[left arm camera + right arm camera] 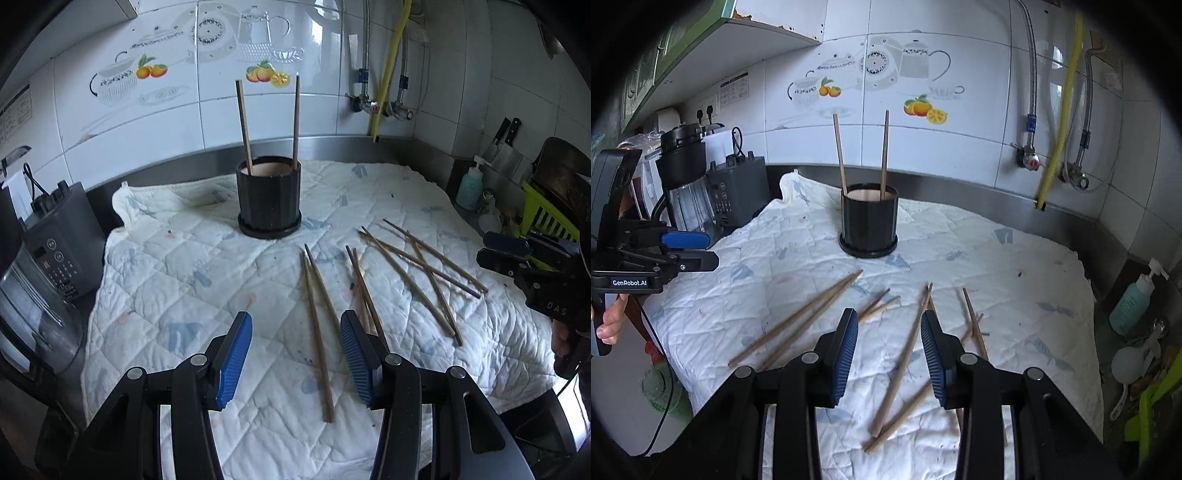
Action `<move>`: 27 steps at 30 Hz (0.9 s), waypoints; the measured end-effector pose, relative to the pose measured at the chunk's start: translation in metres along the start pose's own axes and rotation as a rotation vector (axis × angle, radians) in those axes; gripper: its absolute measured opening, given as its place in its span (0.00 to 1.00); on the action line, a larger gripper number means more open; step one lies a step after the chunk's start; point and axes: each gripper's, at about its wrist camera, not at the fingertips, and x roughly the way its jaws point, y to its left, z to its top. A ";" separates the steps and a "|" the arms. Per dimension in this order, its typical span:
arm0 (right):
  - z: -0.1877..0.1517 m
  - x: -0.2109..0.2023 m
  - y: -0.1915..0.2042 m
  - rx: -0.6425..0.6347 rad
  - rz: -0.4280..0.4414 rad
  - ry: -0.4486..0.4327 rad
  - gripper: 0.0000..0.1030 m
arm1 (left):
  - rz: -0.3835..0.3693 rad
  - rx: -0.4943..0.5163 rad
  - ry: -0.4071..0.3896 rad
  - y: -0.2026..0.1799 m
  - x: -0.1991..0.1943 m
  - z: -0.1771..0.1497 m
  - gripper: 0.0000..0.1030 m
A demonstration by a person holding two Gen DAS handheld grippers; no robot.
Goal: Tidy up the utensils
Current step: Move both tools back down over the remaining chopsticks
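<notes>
Left gripper (296,358), marked "GenRobot.AI": jaws partly open, empty. Right gripper (889,354), marked "DAS": partly open, empty. Loose chopsticks (317,332) lie on quilted cloth (184,266); two stand upright in black holder (269,201).

Cool, even daylight fills both views. Glare streaks the glossy wall tiles (321,22), and the black holder (269,197) casts a soft shadow. Fisheye bending curves the edges into dark vignettes. Focus stays mostly sharp.
</notes>
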 end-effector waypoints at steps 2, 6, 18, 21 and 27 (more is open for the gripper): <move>-0.016 0.003 0.000 0.022 0.008 0.025 0.38 | -0.008 -0.005 0.027 -0.004 0.008 -0.012 0.52; -0.039 0.013 0.004 0.034 0.003 0.069 0.38 | -0.035 -0.034 0.084 -0.010 0.026 -0.035 0.52; -0.073 0.041 0.007 0.122 0.024 0.137 0.27 | -0.012 -0.052 0.167 -0.016 0.069 -0.075 0.41; -0.073 0.045 0.010 0.098 0.005 0.143 0.25 | -0.017 -0.080 0.162 -0.010 0.075 -0.075 0.37; -0.075 0.054 0.013 0.092 -0.002 0.169 0.22 | -0.031 -0.077 0.157 -0.015 0.083 -0.073 0.29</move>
